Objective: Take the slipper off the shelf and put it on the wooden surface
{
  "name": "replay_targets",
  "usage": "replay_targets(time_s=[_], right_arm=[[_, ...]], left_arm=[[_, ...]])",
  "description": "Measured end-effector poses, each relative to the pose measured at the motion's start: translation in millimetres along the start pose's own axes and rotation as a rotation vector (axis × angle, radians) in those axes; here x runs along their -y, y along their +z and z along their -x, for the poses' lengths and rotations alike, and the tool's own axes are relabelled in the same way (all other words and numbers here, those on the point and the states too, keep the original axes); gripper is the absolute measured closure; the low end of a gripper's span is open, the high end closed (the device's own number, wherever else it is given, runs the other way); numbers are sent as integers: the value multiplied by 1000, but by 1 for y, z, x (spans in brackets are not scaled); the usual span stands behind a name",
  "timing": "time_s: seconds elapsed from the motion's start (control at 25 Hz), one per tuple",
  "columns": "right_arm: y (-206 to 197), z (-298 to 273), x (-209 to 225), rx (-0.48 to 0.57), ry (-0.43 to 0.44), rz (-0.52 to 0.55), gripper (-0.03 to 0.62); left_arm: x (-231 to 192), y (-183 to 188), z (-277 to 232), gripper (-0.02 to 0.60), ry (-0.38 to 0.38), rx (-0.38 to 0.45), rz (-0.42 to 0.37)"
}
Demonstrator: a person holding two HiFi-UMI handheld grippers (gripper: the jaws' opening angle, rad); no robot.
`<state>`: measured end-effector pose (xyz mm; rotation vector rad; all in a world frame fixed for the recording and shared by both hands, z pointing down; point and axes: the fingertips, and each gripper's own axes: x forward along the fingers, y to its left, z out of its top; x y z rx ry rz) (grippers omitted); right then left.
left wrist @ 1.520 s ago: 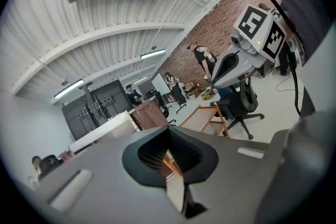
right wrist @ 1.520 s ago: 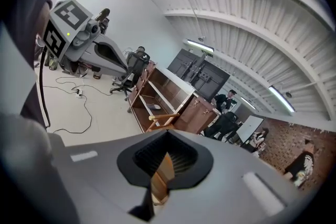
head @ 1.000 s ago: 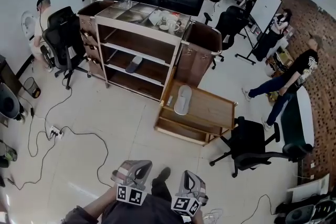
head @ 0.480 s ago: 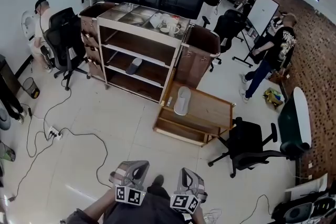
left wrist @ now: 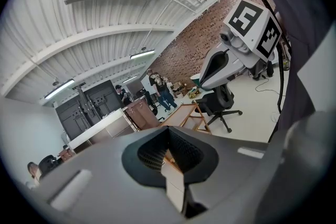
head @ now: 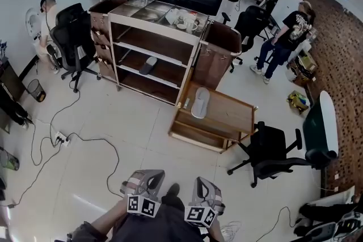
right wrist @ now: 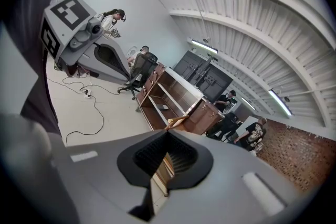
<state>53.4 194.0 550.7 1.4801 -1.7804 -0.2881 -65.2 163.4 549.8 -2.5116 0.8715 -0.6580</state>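
1. The left gripper (left wrist: 169, 134) has its jaws pressed together with nothing between them. It is held low, close against the person's body.
2. The dark slipper (head: 148, 66) lies on the middle board of the shelf (head: 170, 81), far ahead of the left gripper and well out of its reach. Nothing touches it, so I judge the taking of this one as not yet begun.
3. A pale slipper (head: 199, 103) rests on the low wooden desk (head: 232, 116), far ahead of the right gripper and near the desk's edge next to the shelf. That looks like a placing already finished.
4. The right gripper (right wrist: 167, 139) is likewise closed on nothing, and it sits just beside the left gripper at the person's front.
5. If the dark slipper is the one meant, almost everything is left to do. The person has to approach the shelf, open a gripper, grasp the slipper, carry it and set it on the desk.
6. Compared with a second ago, both grippers keep the same low place and the same closed jaws, and neither slipper has moved. The shelf and desk sit slightly shifted in the head view. A person in a black shirt (head: 289, 31), far ahead and right of the right gripper, has walked further toward the back of the room.
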Motion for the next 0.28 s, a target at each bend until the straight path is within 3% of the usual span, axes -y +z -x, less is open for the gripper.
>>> replay_targets(time_s=[0.28], right_arm=[[10,0,-3,17,6,4,592]], left_arm=[[6,-7,1,565,-18,-15,3]])
